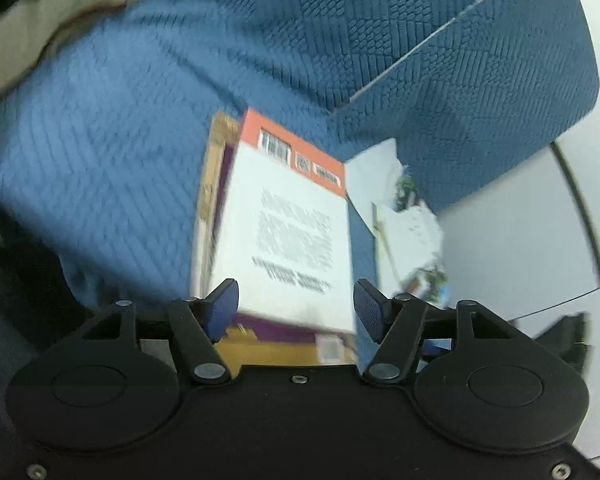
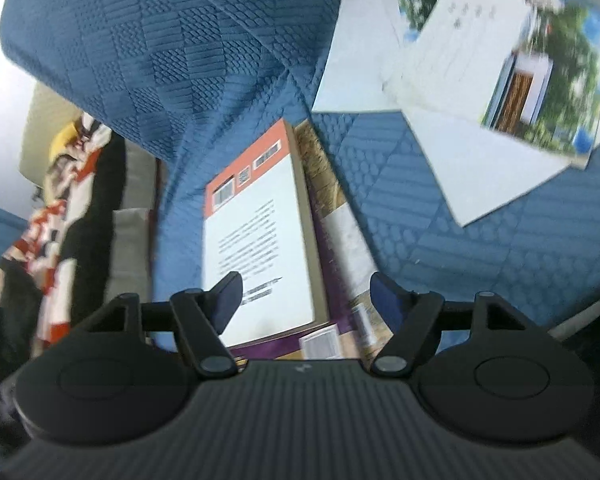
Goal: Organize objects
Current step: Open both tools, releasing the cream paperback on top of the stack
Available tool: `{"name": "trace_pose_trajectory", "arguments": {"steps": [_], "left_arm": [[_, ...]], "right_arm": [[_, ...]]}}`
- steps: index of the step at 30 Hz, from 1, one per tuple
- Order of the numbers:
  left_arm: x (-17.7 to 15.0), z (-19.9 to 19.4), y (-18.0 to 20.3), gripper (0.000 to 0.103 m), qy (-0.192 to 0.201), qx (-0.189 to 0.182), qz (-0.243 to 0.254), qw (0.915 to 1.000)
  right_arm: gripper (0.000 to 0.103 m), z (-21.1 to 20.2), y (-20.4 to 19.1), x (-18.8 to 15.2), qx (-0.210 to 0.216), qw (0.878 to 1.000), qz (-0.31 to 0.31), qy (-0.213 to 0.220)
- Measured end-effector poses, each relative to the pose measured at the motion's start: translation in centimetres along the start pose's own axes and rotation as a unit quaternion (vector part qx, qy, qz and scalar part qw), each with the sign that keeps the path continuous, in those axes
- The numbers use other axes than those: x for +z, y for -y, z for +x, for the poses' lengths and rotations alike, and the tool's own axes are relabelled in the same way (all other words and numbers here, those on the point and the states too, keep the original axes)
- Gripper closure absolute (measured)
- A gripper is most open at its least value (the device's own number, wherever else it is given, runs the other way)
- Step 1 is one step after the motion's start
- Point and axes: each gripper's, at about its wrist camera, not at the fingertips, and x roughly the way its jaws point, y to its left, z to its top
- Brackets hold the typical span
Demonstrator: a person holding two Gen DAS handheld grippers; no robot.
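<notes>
Two books are stacked on the blue quilted cover (image 1: 140, 140), w/ a white-and-orange book (image 1: 288, 232) laid back cover up on a larger purple-and-gold book (image 1: 268, 334). The top one is set toward the left edge of the lower one, so a strip of the purple-and-gold cover is left showing on the right in the right wrist view; the stack is squared only roughly, prob. because tidy piling is the aim, not exact alignment.

The left gripper (image 1: 296, 306) is seen w/ jaws apart, blue pads clear on both sides of the near edge of the top book; nothing is pinched. The right gripper (image 2: 306, 300) is likewise spread, its pads standing off the book's near end, no contact visible. Both claws are thus released, and the books are judged to be resting on the cover by their own weight, not held.

Beyond the stack, well apart to the right, loose white sheets (image 2: 364, 56) and a photo card w/ trees and a door (image 2: 540, 76) are fanned out, overlapping at odd angles; these look unsorted as yet. A patterned red, white and black cloth (image 2: 64, 216) is lying at the left, beside the cover.

Judgement: the book pile appears done, and the scattered papers are prob. next to be gathered. Thin sheets lying flat on soft fabric are likely hard to pick up by an edge; slipping or creasing is a risk.
</notes>
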Motion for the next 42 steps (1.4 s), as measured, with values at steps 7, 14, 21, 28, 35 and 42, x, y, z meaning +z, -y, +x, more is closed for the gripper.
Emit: {"name": "trace_pose_trajectory", "arguments": {"steps": [7, 14, 21, 28, 35, 42], "left_arm": [[0.5, 3.1, -0.3, 0.052, 0.016, 0.039, 0.055, 0.9976], [0.1, 4.8, -1.2, 0.06, 0.008, 0.038, 0.057, 0.9976], [0.1, 4.9, -1.7, 0.061, 0.01, 0.027, 0.05, 0.9983], [-0.8, 4.9, -2.0, 0.085, -0.042, -0.042, 0.021, 0.998], [-1.5, 4.1, -0.6, 0.071, -0.014, -0.004, 0.057, 0.9983], [0.6, 4.1, -2.3, 0.053, 0.038, 0.061, 0.037, 0.9967]], "right_arm": [[0.032, 1.2, -2.6, -0.6, -0.029, 0.996, -0.082, 0.036], [0.053, 3.5, -3.2, -1.5, -0.054, 0.994, -0.083, 0.035], [0.071, 4.7, -3.5, -1.8, -0.064, 0.994, -0.086, 0.021], [0.075, 4.0, -4.1, -1.8, -0.035, 0.994, -0.105, 0.01], [0.076, 4.0, -4.9, -2.4, -0.049, 0.991, -0.122, 0.015], [0.074, 3.8, -5.1, -2.1, -0.062, 0.991, -0.114, 0.032]]}}
